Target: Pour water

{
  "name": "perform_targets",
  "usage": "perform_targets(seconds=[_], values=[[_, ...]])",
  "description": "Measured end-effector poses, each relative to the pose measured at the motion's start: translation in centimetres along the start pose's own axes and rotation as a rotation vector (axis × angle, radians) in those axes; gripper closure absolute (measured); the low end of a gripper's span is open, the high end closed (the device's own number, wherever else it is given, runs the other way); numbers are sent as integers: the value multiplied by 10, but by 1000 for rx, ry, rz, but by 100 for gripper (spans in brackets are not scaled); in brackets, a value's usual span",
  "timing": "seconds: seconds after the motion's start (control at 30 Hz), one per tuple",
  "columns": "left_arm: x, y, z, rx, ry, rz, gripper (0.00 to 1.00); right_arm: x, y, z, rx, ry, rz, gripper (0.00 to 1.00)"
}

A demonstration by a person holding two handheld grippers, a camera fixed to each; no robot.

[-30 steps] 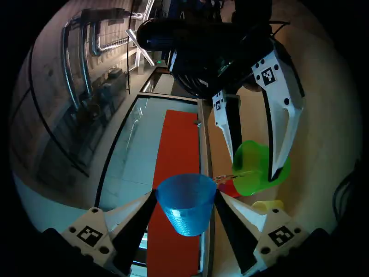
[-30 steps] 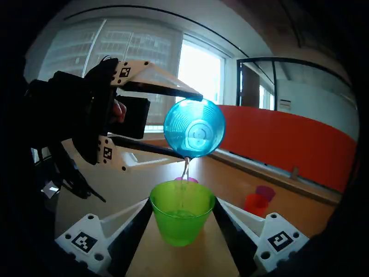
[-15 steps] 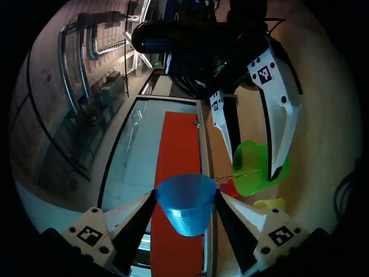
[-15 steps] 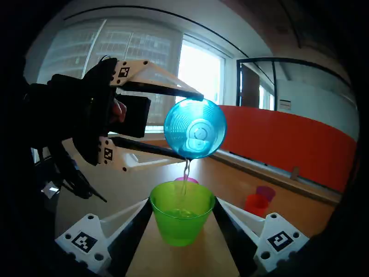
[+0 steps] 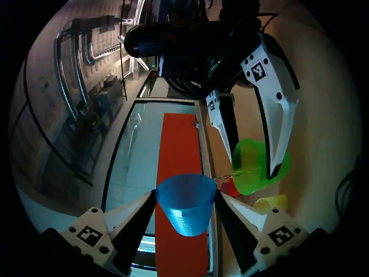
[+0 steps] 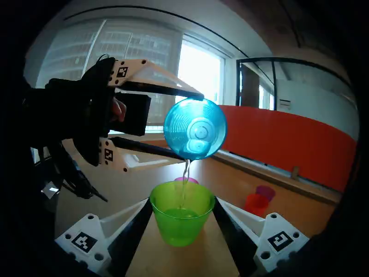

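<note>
The left gripper [image 5: 185,193], clamped on the tipped blue cup [image 6: 195,129], is trickling a thin water stream [image 6: 185,177] into the green cup [image 6: 182,224] that the right gripper [image 6: 182,201] is pinching upright just below it; the pour is seemingly running midway, the green cup holding only a shallow pool

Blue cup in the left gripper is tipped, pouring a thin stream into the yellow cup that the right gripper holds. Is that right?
Not quite. The blue cup in the left gripper is tipped, pouring a thin stream into the green cup, not a yellow one, that the right gripper holds. The right gripper view shows it.
</note>
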State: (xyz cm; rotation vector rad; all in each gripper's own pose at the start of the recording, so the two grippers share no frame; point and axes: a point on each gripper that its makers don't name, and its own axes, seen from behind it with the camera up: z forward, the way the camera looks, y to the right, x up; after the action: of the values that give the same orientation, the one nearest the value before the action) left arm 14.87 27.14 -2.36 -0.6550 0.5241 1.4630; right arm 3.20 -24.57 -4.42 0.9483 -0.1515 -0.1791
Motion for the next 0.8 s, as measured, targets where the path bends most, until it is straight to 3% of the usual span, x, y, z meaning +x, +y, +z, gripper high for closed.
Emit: perform_targets(seconds=[0.5,0.8], values=[[2,3,2,5,3,54,11,0,1,0,0,2,1,6],[1,3,0,5,5,59,11,0,1,0,1,0,1,6]])
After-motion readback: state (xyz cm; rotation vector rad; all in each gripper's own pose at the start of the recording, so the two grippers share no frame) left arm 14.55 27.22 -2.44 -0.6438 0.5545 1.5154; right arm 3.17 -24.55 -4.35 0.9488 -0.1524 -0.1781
